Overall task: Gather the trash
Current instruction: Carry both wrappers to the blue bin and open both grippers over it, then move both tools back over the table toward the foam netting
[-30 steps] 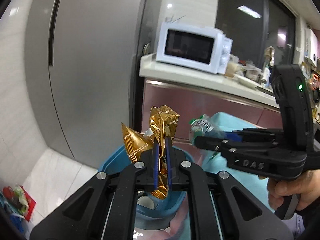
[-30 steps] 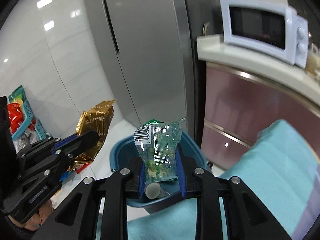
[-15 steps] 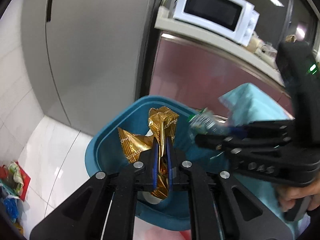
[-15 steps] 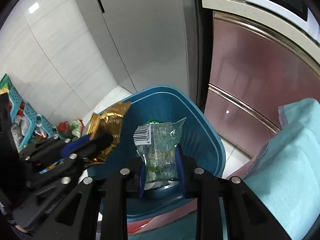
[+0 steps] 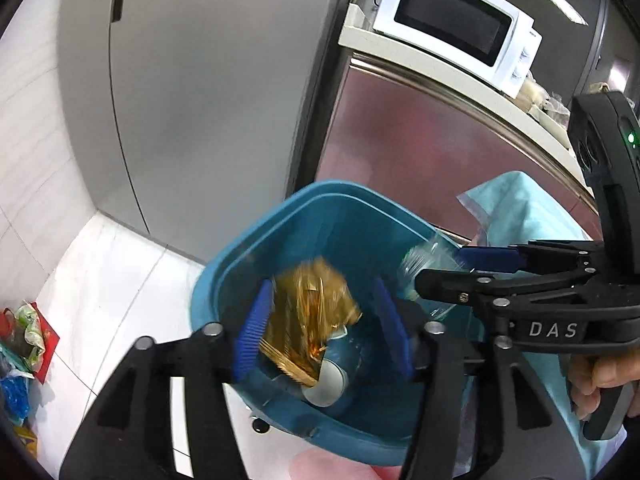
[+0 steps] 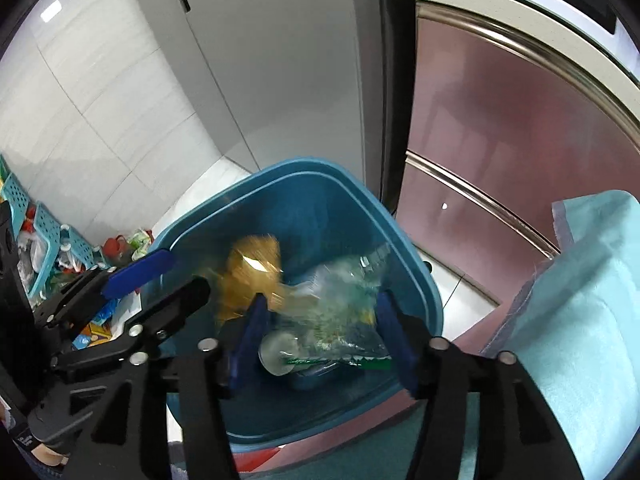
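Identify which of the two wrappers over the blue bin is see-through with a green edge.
The clear wrapper between the right tool's opening jaws: transparent film with a green strip. The other, between the left tool's opening jaws, is the opaque gold foil wrapper. Both are above the blue bin.

Blue bin (image 5: 224,276) mouth open at frame centre; gold wrapper (image 5: 312,312) and clear packet (image 6: 340,312) occupy it. Fridge (image 5: 200,100) and cabinet (image 5: 420,160) block behind.

Bin (image 5: 320,216) on the floor before the fridge (image 5: 208,92); 2 wrappers inside it; microwave (image 5: 456,28) on the counter (image 5: 460,80) behind, right.
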A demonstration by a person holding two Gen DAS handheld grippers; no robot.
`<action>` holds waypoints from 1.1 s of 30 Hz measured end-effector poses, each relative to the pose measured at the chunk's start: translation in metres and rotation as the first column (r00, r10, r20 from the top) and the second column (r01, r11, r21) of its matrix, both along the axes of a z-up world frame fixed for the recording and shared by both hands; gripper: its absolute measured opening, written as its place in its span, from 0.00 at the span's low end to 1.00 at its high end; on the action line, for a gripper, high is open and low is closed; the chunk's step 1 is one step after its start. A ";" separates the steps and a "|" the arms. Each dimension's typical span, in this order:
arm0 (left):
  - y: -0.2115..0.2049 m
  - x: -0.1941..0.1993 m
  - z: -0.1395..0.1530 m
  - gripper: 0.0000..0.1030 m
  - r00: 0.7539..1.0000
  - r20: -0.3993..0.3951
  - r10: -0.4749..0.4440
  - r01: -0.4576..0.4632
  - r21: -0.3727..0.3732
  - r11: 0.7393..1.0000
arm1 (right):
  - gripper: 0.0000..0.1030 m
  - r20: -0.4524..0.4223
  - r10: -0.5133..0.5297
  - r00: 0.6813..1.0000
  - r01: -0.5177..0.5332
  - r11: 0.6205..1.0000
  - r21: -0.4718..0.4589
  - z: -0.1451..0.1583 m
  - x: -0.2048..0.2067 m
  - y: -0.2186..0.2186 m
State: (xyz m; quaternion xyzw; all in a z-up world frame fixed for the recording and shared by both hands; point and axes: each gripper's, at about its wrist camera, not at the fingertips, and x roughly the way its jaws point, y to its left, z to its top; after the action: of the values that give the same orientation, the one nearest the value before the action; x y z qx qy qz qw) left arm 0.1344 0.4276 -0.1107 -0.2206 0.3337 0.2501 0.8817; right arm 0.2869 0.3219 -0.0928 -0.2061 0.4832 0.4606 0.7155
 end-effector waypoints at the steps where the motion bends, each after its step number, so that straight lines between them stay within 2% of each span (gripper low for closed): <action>1: 0.000 -0.002 0.003 0.62 1.000 0.008 0.004 -0.004 0.003 1.000 | 0.56 0.004 0.002 1.000 -0.002 1.000 0.007 0.002 -0.002 -0.001; 4: -0.001 -0.010 0.013 0.77 0.999 0.029 0.031 -0.032 0.018 0.999 | 0.61 0.003 -0.006 1.000 0.006 1.000 0.029 0.005 -0.003 -0.005; 6: -0.005 -0.016 0.021 0.81 0.998 0.046 0.031 -0.032 0.034 0.999 | 0.61 0.003 -0.009 1.000 0.009 0.999 0.044 0.009 -0.003 -0.008; 8: -0.011 -0.021 0.029 0.93 0.998 0.049 0.039 -0.042 0.069 0.997 | 0.61 0.013 -0.021 1.000 0.020 0.998 0.067 0.014 -0.006 -0.015; 9: -0.015 -0.025 0.033 0.94 0.997 0.057 0.045 -0.049 0.082 0.995 | 0.62 0.013 -0.024 1.000 0.023 0.996 0.085 0.018 -0.007 -0.019; 12: -0.024 -0.035 0.045 0.94 0.995 0.080 0.065 -0.073 0.103 0.992 | 0.65 0.041 -0.040 0.998 0.034 0.991 0.126 0.030 -0.010 -0.033; 14: -0.033 -0.045 0.053 0.94 0.993 0.091 0.081 -0.092 0.124 0.988 | 0.72 0.068 -0.049 0.996 0.037 0.985 0.167 0.042 -0.015 -0.047; 20: -0.067 -0.062 0.079 0.95 0.988 0.135 0.074 -0.097 0.173 0.980 | 0.80 0.147 -0.105 0.984 0.062 0.961 0.268 0.077 -0.028 -0.090; 22: -0.079 -0.065 0.087 0.95 0.986 0.150 0.069 -0.096 0.181 0.979 | 0.87 0.171 -0.118 0.978 0.063 0.953 0.298 0.086 -0.032 -0.105; 24: -0.092 -0.067 0.096 0.95 0.985 0.162 0.065 -0.095 0.187 0.978 | 0.89 0.197 -0.132 0.972 0.065 0.946 0.318 0.093 -0.038 -0.117; 28: -0.127 -0.069 0.114 0.95 0.980 0.199 0.007 -0.052 0.220 0.974 | 0.93 0.238 -0.169 0.956 0.073 0.928 0.365 0.107 -0.050 -0.150; 33: -0.177 -0.072 0.135 0.95 0.969 0.235 -0.078 0.014 0.265 0.964 | 0.93 0.263 -0.226 0.938 0.099 0.901 0.422 0.119 -0.060 -0.196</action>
State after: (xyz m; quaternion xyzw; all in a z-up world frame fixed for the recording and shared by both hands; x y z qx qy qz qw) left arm 0.0623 0.2505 0.0238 -0.1237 0.1924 0.2422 0.9429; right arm 0.2268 0.1262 0.0263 -0.0817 0.2772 0.4504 0.8448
